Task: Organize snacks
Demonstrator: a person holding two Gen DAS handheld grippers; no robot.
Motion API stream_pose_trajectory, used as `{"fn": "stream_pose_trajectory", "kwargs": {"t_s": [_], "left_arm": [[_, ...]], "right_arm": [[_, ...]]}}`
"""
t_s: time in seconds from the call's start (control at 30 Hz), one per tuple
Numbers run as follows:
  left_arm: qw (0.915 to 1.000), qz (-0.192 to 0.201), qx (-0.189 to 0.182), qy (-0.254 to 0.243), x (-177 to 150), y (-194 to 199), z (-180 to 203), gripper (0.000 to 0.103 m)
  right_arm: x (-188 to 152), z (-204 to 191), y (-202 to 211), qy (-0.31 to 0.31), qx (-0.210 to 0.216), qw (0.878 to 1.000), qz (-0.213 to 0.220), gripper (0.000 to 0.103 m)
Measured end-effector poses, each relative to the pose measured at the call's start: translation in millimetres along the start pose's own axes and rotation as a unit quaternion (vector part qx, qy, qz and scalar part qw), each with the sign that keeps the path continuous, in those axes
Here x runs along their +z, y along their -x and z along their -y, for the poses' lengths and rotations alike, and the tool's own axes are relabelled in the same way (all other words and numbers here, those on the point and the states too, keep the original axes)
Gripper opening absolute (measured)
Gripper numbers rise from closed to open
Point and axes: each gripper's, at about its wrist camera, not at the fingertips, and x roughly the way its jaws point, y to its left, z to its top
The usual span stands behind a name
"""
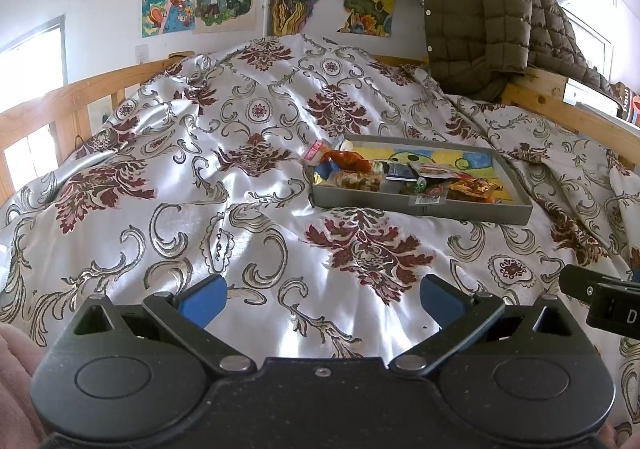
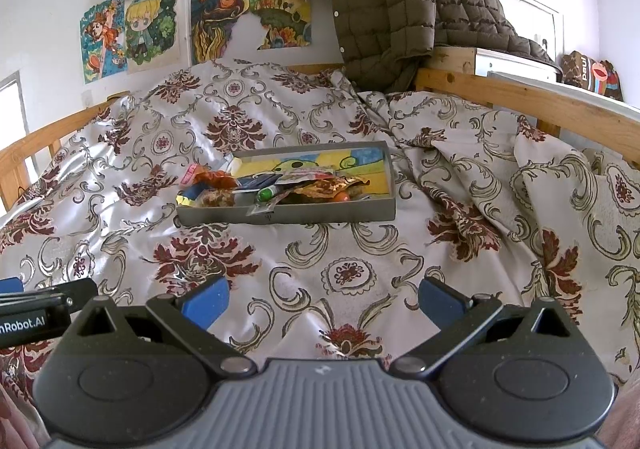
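One shallow grey rectangular tray (image 1: 476,209) is lying on the glossy patterned bedspread (image 1: 224,209), holding a heap of crinkly snack packets (image 2: 304,187). Two grippers, left gripper (image 1: 322,299) and right gripper (image 2: 324,299), are hovering nearby, both spread wide, holding nothing.

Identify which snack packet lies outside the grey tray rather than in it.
The pink-and-white packet on the bedspread, just off the grey tray at its far left corner. The other snacks, like the gold wrapper, are piled inside the tray.
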Motion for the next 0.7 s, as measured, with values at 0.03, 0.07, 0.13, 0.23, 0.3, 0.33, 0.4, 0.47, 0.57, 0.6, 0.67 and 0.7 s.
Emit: {"fn": "stream_pose_trajectory", "kwargs": {"t_s": [0.03,0.07,0.13,0.23,0.3,0.33,0.4,0.47,0.57,0.6,0.67,0.7], "left_arm": [[1.0,0.0,0.0,0.0,1.0,-0.2,-0.5,0.102],[1.0,0.0,0.0,0.001,1.4,-0.3,-0.7,0.102],[1.0,0.0,-0.001,0.001,1.5,-0.4,-0.8,0.102],[1.0,0.0,0.0,0.0,1.5,-0.4,-0.9,0.102],[1.0,-0.001,-0.001,0.0,0.4,-0.3,-0.5,0.102],[1.0,-0.001,-0.001,0.0,1.5,-0.5,-1.0,0.102],[1.0,-0.001,0.0,0.001,1.5,-0.6,-1.1,0.102],[1.0,-0.002,0.0,0.001,1.5,-0.6,-1.2,0.102],[1.0,-0.002,0.0,0.001,2.0,-0.7,-1.3,0.102],[1.0,-0.002,0.0,0.001,1.0,-0.7,-0.7,0.102],[1.0,-0.002,0.0,0.001,-0.2,-1.2,-1.8,0.102],[1.0,-0.002,0.0,0.002,-0.1,-1.2,-1.8,0.102]], "right_arm": [[-0.3,-0.1,0.0,0.0,0.0,1.0,0.0,0.103],[0.1,0.1,0.1,0.0,0.0,1.0,0.0,0.103],[0.0,0.0,0.2,0.0,0.0,1.0,0.0,0.103],[0.5,0.0,0.1,0.0,0.0,1.0,0.0,0.103],[0.2,0.0,0.2,0.0,0.0,1.0,-0.001,0.103],[-0.2,0.2,0.2,0.0,0.0,1.0,-0.001,0.103],[0.1,0.1,0.2,0.0,0.0,1.0,-0.001,0.103],[0.2,0.1,0.3,0.0,0.0,1.0,-0.001,0.103],[0.5,0.1,0.2,0.0,0.0,1.0,-0.001,0.103],[0.2,0.1,0.4,0.001,0.0,1.0,-0.001,0.103],[0.5,0.1,0.3,0.001,0.0,1.0,-0.001,0.103],[0.8,0.1,0.2,0.001,0.0,1.0,-0.001,0.103]]}}
